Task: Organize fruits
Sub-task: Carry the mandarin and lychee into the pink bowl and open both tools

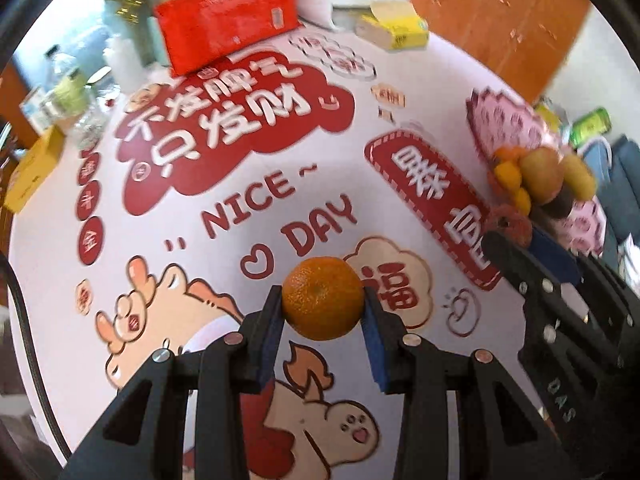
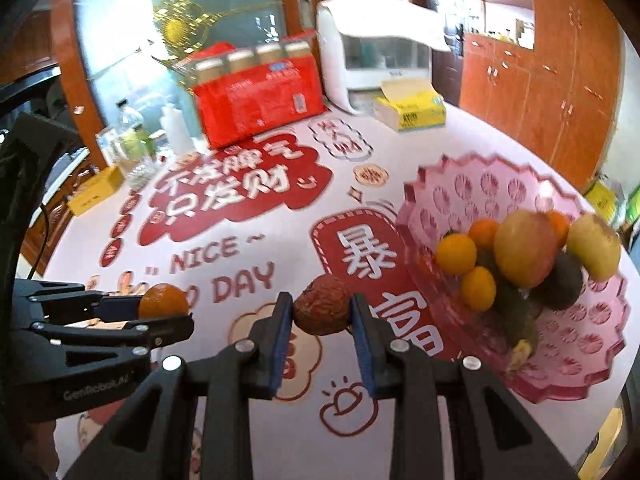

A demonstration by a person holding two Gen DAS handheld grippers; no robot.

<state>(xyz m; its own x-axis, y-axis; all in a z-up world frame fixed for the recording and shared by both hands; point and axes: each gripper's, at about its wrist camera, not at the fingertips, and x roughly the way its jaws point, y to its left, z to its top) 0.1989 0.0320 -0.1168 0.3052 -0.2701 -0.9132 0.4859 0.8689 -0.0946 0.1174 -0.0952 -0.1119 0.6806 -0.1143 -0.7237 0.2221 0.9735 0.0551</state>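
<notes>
My left gripper point(image 1: 323, 304) is shut on an orange mandarin point(image 1: 322, 298), held above the printed tablecloth. In the right wrist view that left gripper point(image 2: 164, 312) appears at the left with the mandarin point(image 2: 162, 300) between its fingers. My right gripper point(image 2: 322, 310) is shut on a wrinkled reddish-brown fruit point(image 2: 323, 309), lifted off the cloth. The pink plastic fruit tray point(image 2: 576, 344) lies to the right, holding small oranges point(image 2: 456, 254), a yellow-red apple point(image 2: 526, 248), a yellow fruit point(image 2: 594, 246) and dark avocados point(image 2: 564, 284). In the left wrist view the tray point(image 1: 504, 120) and my right gripper point(image 1: 520, 236) sit at the right edge.
A red package point(image 2: 260, 100) with jars, a white appliance point(image 2: 372, 52) and a yellow tissue box point(image 2: 412, 110) stand at the far side of the table. Bottles point(image 2: 132, 136) and a yellow box point(image 2: 96, 190) crowd the far left. Wooden cabinets point(image 2: 552, 80) rise behind the tray.
</notes>
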